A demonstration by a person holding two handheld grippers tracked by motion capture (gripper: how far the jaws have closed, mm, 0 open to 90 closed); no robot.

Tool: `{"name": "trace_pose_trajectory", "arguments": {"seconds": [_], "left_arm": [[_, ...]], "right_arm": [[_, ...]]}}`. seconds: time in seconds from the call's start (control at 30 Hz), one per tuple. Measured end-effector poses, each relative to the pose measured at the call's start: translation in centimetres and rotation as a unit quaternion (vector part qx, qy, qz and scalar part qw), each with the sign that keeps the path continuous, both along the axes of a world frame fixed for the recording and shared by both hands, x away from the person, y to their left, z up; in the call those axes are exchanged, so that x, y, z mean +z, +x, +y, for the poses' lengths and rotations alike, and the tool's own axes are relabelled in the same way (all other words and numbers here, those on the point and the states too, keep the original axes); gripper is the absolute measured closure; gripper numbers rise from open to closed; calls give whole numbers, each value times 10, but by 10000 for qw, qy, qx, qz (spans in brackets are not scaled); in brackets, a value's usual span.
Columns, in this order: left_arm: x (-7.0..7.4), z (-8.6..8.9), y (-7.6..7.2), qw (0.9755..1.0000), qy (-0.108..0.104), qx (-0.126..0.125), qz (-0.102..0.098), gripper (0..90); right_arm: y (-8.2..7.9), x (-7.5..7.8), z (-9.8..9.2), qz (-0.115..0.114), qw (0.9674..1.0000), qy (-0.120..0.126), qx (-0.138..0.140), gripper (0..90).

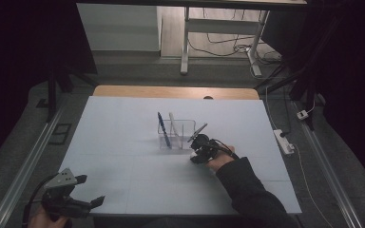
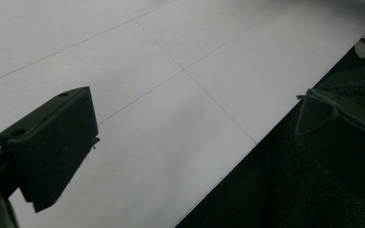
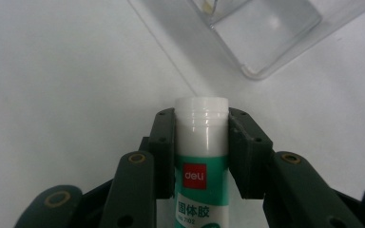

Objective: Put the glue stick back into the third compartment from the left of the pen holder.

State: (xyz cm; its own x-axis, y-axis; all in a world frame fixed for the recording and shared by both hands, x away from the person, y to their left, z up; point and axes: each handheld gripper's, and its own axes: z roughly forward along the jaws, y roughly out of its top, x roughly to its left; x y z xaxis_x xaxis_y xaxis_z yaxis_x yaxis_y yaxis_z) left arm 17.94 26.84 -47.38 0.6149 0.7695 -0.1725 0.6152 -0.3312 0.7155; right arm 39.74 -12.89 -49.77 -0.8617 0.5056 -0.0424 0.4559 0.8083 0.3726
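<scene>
Your right gripper has its fingers pressed on either side of a glue stick, gripping it just below the white cap. The stick lies low over the white table, right in front of the clear holder. In the high view the holder already carries a blue pen, a pale one, and a dark one leaning out toward your hand.

Watch three things. The stick is round and smooth, so it may roll or slide between the fingers if you tilt it quickly. The holder is light and clear; a nudge from the gripper or the stick against its wall could push it away or tip it, spilling the pens. The dark pen leans over the near side, so your gripper could catch it on the way in.

Your left gripper sits at the near left corner of the table, fingers wide apart and holding nothing.

The label is green and white, with a red square reading "deli", Chinese characters "固体胶" beneath, and small print that looks like "7102".
</scene>
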Motion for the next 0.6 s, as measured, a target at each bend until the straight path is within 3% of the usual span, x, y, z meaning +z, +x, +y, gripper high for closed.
{"name": "trace_pose_trajectory", "arguments": {"seconds": [0.23,0.43,0.6], "left_arm": [[0,0,0,10000,-6,3,-3,5],[0,0,0,10000,-4,2,-8,5],[0,0,0,10000,0,-1,-5,5]], "right_arm": [[-4,13,-7,76,9994,342,17,655],[-11,32,-12,-23,9966,818,-57,656],[-14,48,-17,-236,9928,1174,-42,656]]}}
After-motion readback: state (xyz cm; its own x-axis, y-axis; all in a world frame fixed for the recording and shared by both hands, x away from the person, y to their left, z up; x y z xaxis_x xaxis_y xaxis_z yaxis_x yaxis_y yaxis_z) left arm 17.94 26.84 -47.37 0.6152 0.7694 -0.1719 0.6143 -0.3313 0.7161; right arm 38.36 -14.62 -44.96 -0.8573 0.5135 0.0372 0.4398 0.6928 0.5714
